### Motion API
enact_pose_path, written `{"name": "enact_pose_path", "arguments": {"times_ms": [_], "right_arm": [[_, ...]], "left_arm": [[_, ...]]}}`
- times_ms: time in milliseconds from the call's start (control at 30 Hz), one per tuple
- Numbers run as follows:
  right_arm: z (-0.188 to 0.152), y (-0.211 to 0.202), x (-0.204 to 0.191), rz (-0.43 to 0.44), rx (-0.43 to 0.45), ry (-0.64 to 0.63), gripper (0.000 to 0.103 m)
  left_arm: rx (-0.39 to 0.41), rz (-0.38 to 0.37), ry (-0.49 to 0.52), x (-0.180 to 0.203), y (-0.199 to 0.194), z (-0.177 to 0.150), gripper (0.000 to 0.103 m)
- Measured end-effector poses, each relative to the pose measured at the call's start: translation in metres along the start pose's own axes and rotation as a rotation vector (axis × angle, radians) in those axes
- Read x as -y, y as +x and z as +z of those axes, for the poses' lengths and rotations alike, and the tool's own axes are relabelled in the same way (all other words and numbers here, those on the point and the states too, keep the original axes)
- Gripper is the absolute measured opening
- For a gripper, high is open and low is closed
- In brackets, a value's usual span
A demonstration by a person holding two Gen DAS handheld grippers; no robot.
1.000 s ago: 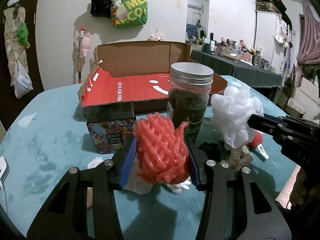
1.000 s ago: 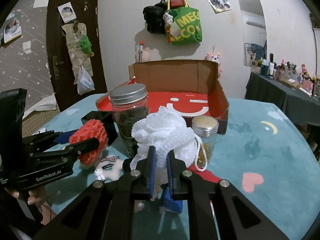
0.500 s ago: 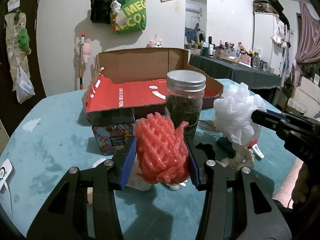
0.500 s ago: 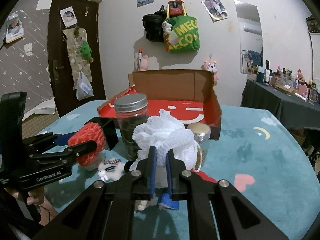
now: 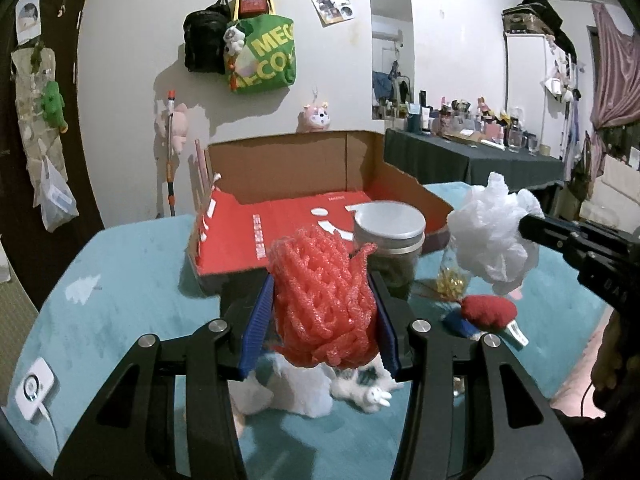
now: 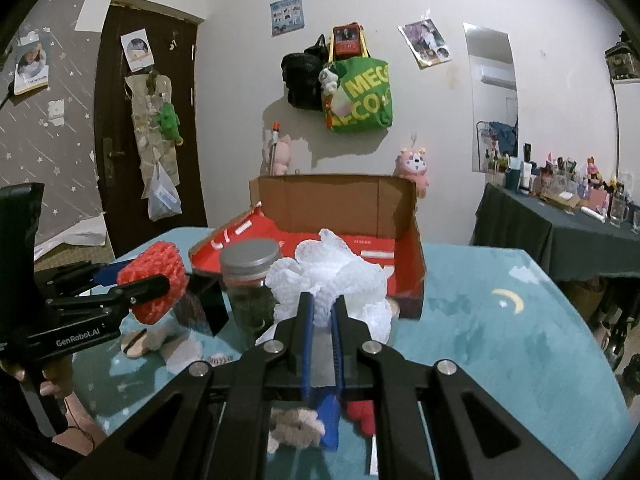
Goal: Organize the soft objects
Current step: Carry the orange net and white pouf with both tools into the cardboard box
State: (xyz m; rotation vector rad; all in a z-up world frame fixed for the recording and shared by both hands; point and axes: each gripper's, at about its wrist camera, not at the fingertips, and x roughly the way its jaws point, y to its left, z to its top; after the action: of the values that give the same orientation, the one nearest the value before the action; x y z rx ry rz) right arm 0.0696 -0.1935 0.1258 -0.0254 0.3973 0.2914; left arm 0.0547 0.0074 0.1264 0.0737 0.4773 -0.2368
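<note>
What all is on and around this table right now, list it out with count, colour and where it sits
foam net: one, red, clamped in the left gripper, off the table
mesh puff: one, white, pinched in the right gripper, off the table
cardboard box: one, brown with red floor, open, far side of the table
glass jar: one, dark contents, silver lid, in front of the box
red plush piece: one, on the table right of the jar
white plush toy: one, on the table below the foam net
tote bag: one, green, hanging on the wall
table: one, teal cover
left gripper: black, blue pads, shut on the foam net
right gripper: black, blue pads, shut on the mesh puff
</note>
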Motion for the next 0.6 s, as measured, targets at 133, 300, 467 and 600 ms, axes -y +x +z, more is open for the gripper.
{"name": "enact_pose_path", "arguments": {"times_ms": [133,300,467,600], "right_arm": [[0.019,0.001,0.003,0.000,0.028,-0.021,0.009],[0.045,0.011,0.004,-0.006,0.058,-0.083,0.009],[0.070,0.034,0.007,-0.002,0.048,-0.142,0.009],[0.088,0.060,0.011,0.023,0.016,-0.182,0.009]], "left_arm": [[-0.001,-0.023,0.005,-0.007,0.004,0.015,0.045],[-0.014,-0.044,0.028,-0.016,0.019,0.039,0.045],[-0.036,-0.046,0.065,-0.021,0.040,0.063,0.045],[-0.067,-0.075,0.092,-0.025,0.061,0.081,0.045]]}}
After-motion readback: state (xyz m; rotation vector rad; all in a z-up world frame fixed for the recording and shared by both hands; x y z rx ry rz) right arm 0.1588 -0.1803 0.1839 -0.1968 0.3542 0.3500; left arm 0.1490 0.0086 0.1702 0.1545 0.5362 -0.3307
